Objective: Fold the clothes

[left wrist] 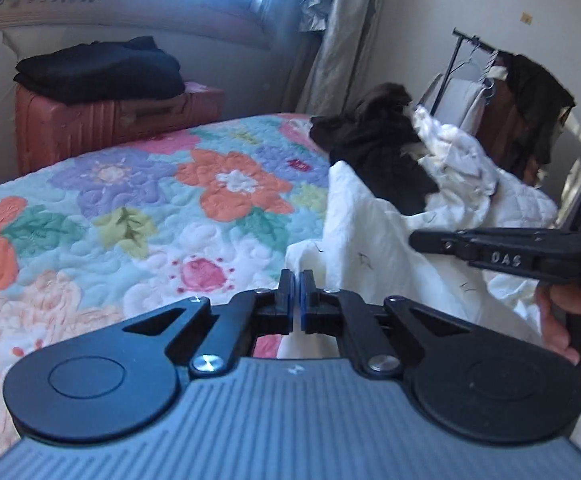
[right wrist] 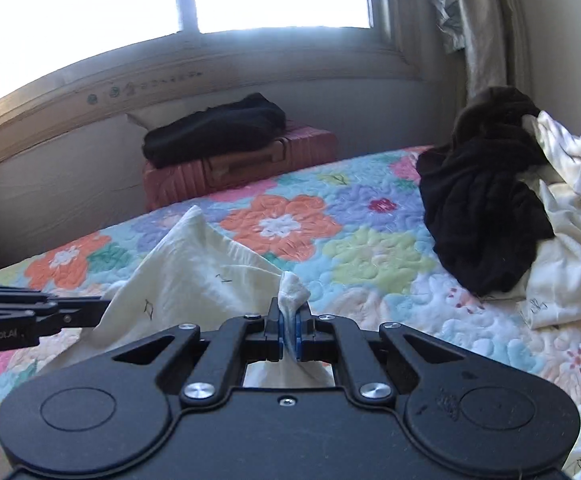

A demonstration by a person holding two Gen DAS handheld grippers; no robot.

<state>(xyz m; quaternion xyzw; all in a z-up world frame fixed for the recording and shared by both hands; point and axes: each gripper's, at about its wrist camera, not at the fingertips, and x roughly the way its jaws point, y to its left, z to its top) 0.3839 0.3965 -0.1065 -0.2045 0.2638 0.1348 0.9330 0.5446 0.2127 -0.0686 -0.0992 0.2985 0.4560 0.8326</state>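
Observation:
A white garment with small dark marks is lifted over the flowered quilt. My right gripper is shut on a bunched edge of it, which sticks up between the pads. In the left wrist view the same garment hangs to the right of my left gripper, whose jaws are closed with nothing visibly between them. My right gripper reaches in from the right against the cloth. My left gripper shows at the left edge, touching the garment.
A pile of dark and white clothes lies at the bed's right. A pink suitcase with folded black clothes stands beyond the bed under the window. A clothes rack stands at the right wall.

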